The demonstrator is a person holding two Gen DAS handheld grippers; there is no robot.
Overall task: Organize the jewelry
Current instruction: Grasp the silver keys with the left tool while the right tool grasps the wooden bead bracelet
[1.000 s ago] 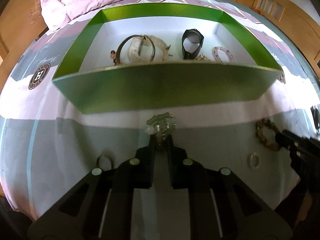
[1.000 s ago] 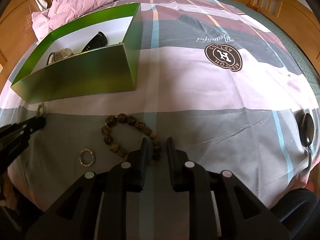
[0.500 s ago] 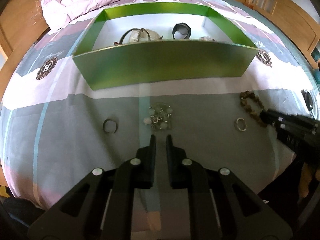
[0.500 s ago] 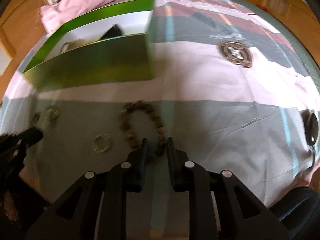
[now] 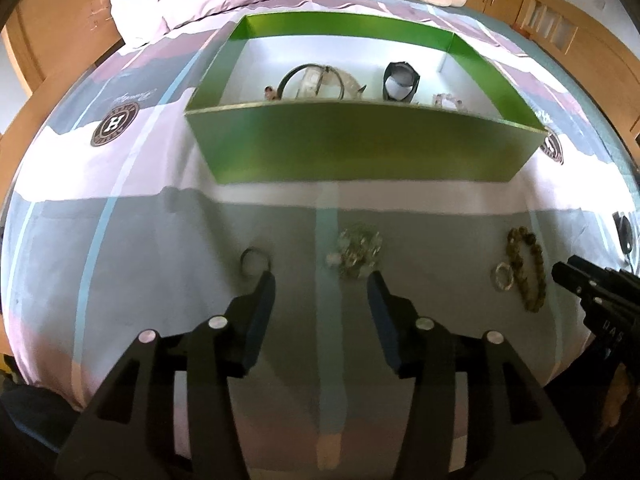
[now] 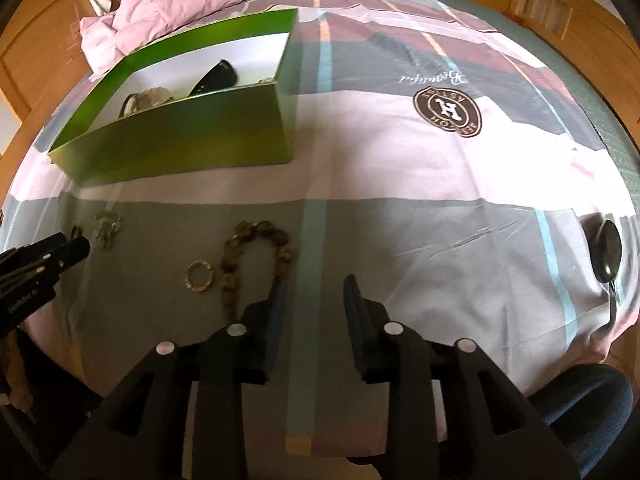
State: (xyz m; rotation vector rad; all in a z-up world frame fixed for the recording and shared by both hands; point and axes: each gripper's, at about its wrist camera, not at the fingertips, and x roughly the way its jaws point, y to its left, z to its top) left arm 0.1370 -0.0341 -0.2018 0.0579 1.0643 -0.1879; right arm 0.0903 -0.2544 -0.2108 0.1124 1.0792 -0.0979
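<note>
Now that the left gripper point(image 5: 320, 284) has let the pale clear-bead cluster bracelet point(image 5: 356, 249) drop back onto the grey band of the bedspread point(image 5: 168, 240), its jaws are opening with nothing between them; a second ago they pinched that bracelet up in front of the box. By my reading the piece slipped short of the box and needs picking up again.

Left of it, just beside the left fingertip, lies a small dark ring point(image 5: 256, 261). To the right, toward the bedspread's right edge, sit a small pale metal ring point(image 5: 503, 276) and a brown wooden-bead bracelet point(image 5: 526, 268), touching or nearly so. The right gripper point(image 6: 314, 292) hangs over that bracelet's near end, its jaws opening and empty; half a second ago they were nearly shut there.

Beyond, mid-bed, the green cardboard box with a white floor point(image 5: 360, 152) holds a thin dark bangle point(image 5: 308, 80) over a pale translucent piece, a black band point(image 5: 401, 82), and a pinkish bead bracelet point(image 5: 448, 101) by the near wall.
</note>
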